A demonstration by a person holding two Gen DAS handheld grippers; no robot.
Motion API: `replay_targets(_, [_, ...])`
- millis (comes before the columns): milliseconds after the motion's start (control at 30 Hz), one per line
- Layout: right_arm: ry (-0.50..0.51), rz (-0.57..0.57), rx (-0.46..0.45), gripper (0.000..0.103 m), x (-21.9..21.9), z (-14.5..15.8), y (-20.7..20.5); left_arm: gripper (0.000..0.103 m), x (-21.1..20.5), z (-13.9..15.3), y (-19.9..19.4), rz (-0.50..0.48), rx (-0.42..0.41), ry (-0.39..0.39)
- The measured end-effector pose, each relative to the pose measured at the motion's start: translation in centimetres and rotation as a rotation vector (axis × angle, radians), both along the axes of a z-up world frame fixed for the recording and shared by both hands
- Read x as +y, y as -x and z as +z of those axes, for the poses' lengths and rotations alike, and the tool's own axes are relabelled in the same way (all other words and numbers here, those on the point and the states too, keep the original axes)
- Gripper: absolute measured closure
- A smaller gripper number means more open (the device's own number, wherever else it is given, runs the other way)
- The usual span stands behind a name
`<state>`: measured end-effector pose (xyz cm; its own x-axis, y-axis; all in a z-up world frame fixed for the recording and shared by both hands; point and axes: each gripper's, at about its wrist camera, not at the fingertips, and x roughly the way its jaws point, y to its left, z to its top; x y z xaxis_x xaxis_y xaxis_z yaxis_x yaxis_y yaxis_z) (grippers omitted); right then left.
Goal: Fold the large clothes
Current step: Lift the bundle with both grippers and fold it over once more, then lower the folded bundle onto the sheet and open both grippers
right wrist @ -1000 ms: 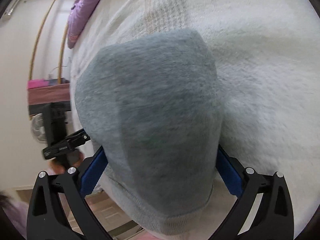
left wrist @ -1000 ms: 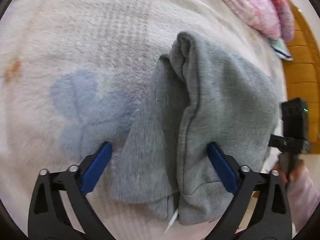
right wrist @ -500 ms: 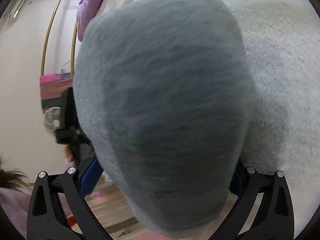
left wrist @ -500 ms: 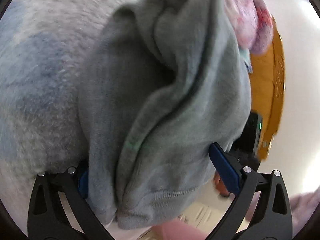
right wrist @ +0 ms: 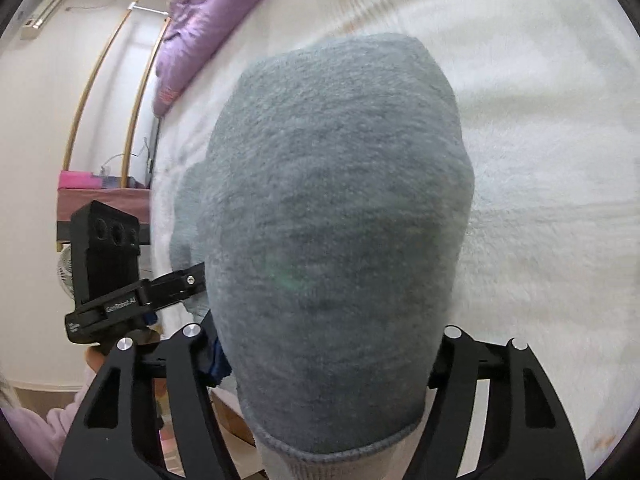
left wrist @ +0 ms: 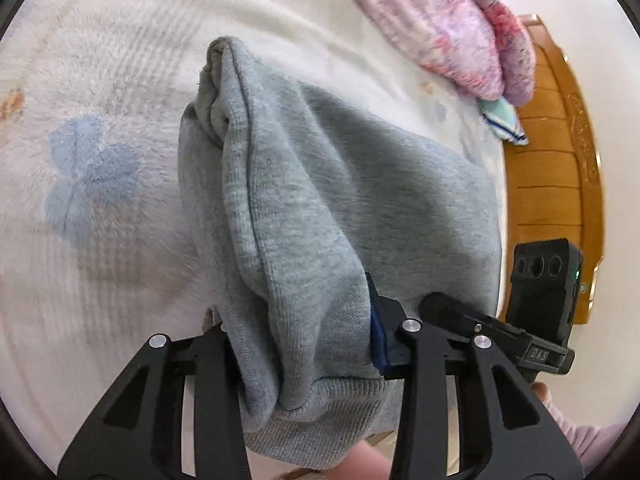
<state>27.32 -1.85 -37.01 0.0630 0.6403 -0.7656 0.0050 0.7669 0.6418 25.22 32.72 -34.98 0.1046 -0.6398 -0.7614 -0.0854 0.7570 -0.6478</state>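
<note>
1. My left claw (left wrist: 300, 344) is closing, with a bunched fold of the grey sweatshirt (left wrist: 320, 208) between its fingers; the cloth fills the whole gap and the blue pad (left wrist: 378, 344) on the right finger presses into it.
2. From that claw the sweatshirt runs away up the left view in a long ridge, its far end a folded tip lying on the white blanket (left wrist: 100, 80) of the bed.
3. The ribbed hem hangs below the left claw, nearest the camera.
4. My right claw (right wrist: 328, 364) is closing too, and the sweatshirt (right wrist: 336, 220) bulges between its fingers, covering most of the right view. Both pads are hidden behind the cloth, so I cannot tell whether they press on it.
5. The hem sags below the right claw as well; the far part of the garment rests on the blanket (right wrist: 540, 120).
6. Each claw shows in the other's view, just beside the sweatshirt's edge.
7. A pink quilt (left wrist: 440, 20) lies at the far side of the bed, well apart from the sweatshirt, next to the wooden headboard (left wrist: 552, 160).
</note>
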Motion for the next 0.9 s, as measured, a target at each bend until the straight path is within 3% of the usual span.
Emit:
replay_targets(267, [0.0, -0.053, -0.097, 0.04, -4.8, 10.7, 3.3, 0.065, -4.2, 9.7, 2.1, -0.066, -0.083, 0.006])
replay_targets(433, [-0.013, -0.13, -0.167, 0.04, -10.5, 16.5, 5.1, 0.065, -11.4, 16.3, 2.4, -0.146, -0.171, -0.011])
replay_targets(533, [-0.019, -0.16, -0.213, 0.04, -14.9, 18.8, 5.7, 0.065, -17.0, 18.5, 1.7, -0.18, -0.216, -0.012])
replay_targets(733, [-0.018, -0.157, -0.269, 0.04, -27.5, 20.7, 4.3, 0.065, -31.0, 19.2, -0.8, -0.202, -0.26, -0.005])
replay_targets(900, [-0.014, -0.129, -0.264, 0.04, -39.3, 19.9, 0.6, 0.061, -44.2, 15.7, -4.2, -0.116, -0.247, 0.068])
